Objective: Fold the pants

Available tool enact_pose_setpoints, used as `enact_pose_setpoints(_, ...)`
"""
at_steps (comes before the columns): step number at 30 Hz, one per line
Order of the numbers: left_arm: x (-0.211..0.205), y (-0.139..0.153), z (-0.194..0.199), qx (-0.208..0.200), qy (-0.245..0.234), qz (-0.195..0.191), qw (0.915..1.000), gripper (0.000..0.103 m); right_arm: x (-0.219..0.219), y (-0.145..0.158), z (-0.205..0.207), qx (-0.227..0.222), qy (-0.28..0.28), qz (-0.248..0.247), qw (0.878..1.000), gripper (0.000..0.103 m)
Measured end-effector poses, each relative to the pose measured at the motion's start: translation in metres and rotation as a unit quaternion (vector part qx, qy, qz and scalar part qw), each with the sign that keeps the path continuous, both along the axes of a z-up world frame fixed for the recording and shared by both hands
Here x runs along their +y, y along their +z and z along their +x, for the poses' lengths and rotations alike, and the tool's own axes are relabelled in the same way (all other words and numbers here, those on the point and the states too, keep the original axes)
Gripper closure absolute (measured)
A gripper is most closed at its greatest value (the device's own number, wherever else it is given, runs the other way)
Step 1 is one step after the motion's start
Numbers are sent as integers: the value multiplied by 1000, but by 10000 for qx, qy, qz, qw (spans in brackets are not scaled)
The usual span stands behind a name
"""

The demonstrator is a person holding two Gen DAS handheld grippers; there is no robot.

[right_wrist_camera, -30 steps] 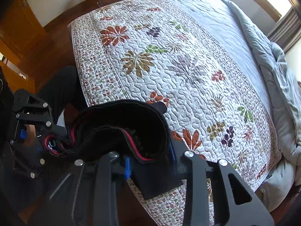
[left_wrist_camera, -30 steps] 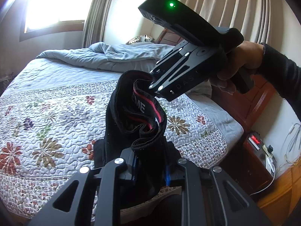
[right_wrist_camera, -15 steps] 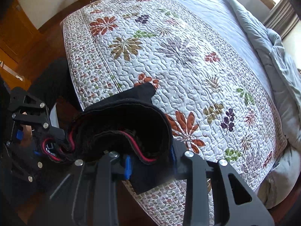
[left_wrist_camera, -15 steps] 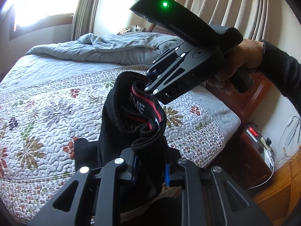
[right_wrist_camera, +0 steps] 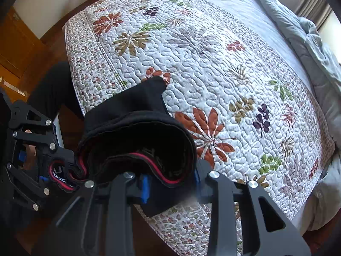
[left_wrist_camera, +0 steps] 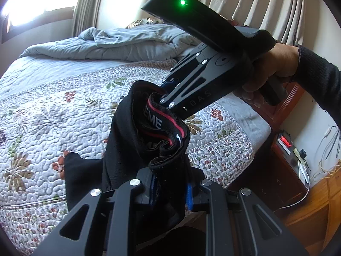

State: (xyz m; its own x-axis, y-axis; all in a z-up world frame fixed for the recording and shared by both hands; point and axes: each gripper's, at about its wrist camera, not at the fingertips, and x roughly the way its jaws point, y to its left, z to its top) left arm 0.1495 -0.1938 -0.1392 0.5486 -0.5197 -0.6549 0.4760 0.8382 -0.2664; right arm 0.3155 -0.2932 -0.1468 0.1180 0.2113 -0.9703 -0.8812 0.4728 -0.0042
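Both claws, left gripper [left_wrist_camera: 169, 188] and right gripper [right_wrist_camera: 170, 180], pinching the black fabric pants [left_wrist_camera: 136, 149], have sunk closer to the white flowered quilt [right_wrist_camera: 213, 64]; the red-striped waistband [left_wrist_camera: 162, 125] reads "EME", the gripper "DAS".

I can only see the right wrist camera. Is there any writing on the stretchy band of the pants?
Observer: Yes. The left wrist camera shows white letters "EME" on the waistband of the black pants, next to its red stripe.
Operator: Who's holding my tool?
Observer: A hand in a dark sleeve grips the handle of the right tool, which pinches that waistband. A green light glows on top of it.
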Motion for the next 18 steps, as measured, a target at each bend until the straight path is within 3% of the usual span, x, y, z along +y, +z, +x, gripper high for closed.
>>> enact_pose_setpoints(18,-48,-42,22,260,-232,223,9991,82,-45,-49,18,204,-206,144,9995,72)
